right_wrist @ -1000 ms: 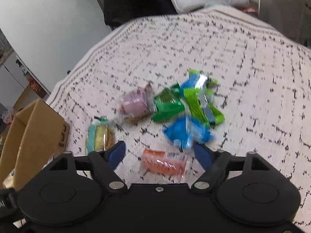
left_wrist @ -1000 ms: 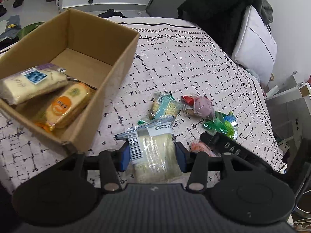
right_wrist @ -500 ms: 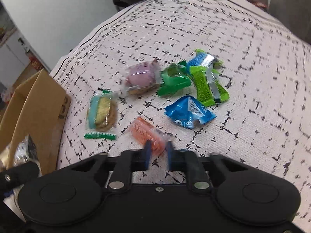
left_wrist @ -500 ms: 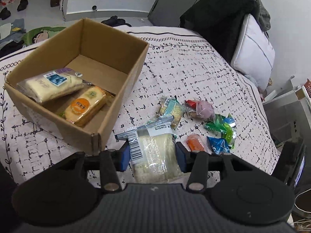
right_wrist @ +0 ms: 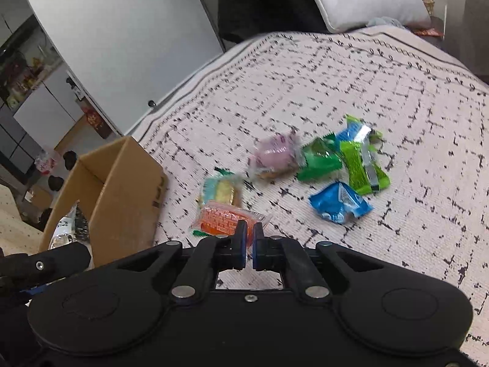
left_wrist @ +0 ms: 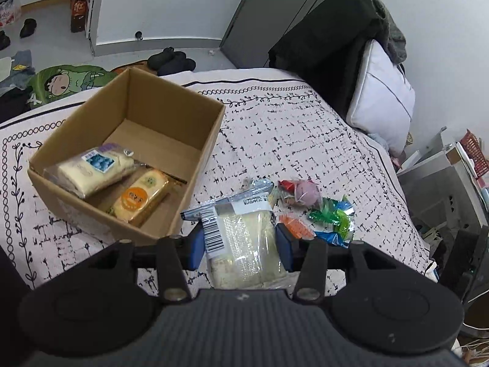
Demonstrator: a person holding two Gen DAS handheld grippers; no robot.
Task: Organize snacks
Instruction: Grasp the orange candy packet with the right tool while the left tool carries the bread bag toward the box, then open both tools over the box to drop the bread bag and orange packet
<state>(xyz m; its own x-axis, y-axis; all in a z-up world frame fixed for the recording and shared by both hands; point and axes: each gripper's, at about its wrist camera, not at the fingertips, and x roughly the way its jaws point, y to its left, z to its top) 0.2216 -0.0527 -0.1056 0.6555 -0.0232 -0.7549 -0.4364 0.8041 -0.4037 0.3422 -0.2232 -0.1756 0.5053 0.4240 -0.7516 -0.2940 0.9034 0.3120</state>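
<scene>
In the left wrist view, my left gripper [left_wrist: 240, 249] is shut on a clear packet of pale bread [left_wrist: 244, 223] with a barcode label, held above the bed just right of the cardboard box [left_wrist: 171, 113]. Inside the box lie a blue-labelled bread packet [left_wrist: 91, 168] and an orange-labelled cake [left_wrist: 139, 197]. In the right wrist view, my right gripper [right_wrist: 250, 232] is shut on the edge of an orange snack packet [right_wrist: 221, 218], which hangs over a teal packet [right_wrist: 220, 189]. The box [right_wrist: 122, 183] stands to its left.
Loose on the patterned bed cover [right_wrist: 336, 76] lie a pink packet [right_wrist: 275, 156], green packets [right_wrist: 321, 160], a lime one [right_wrist: 363, 168] and a blue one [right_wrist: 339, 203]. A white pillow [left_wrist: 382, 91] and dark clothing [left_wrist: 330, 46] sit at the far end. Shoes and a bottle stand on the floor.
The right jaws closed on the orange packet and raised it off the cover. The left gripper rose with its bread packet, so the box looks smaller and farther.
</scene>
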